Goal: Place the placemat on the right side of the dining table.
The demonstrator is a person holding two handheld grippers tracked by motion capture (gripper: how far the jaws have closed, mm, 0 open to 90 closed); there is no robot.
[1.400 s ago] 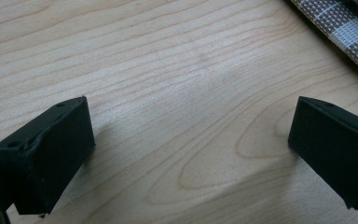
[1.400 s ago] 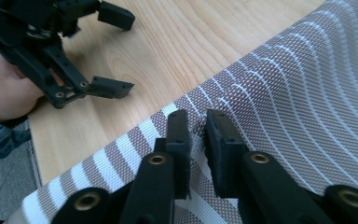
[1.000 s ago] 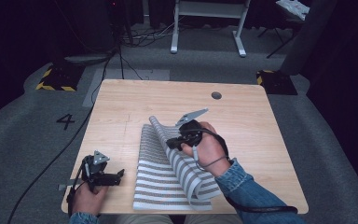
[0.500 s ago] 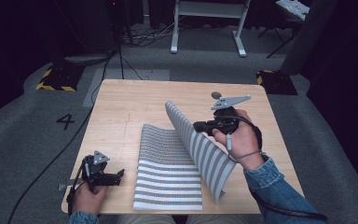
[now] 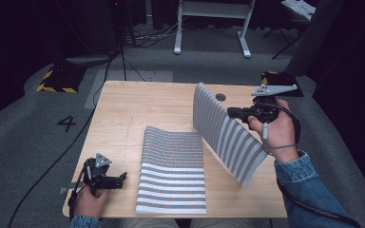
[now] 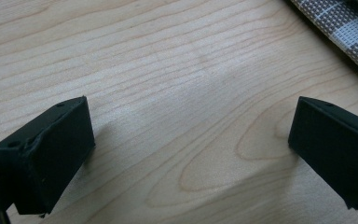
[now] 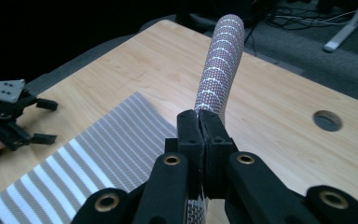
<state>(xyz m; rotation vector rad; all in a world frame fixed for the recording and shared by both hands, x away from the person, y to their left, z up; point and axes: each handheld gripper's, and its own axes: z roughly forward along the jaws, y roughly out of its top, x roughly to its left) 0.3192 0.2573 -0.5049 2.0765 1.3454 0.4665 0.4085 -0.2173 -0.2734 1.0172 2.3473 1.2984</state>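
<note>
The left gripper (image 5: 119, 179) rests on the tabletop (image 5: 138, 107) near its front left corner, jaws spread wide, just beside the striped mat (image 5: 173, 175). That mat's right half rises toward the right gripper (image 5: 232, 112), clamped on its edge.

Readable markings, one item: a single dark numeral "4" (image 5: 67, 123) is showing on the grey floor (image 5: 24, 142), lying to the left of the desk (image 5: 138, 104) in the high view. The numeral is standing alone, with no other characters beside it.

Signs without text: a yellow-and-black hazard-striped edging (image 5: 52, 88) is running along a dark base on the floor beyond the desk's far left corner; it is carrying no lettering.

No brand, label or number is reading on the desk.
</note>
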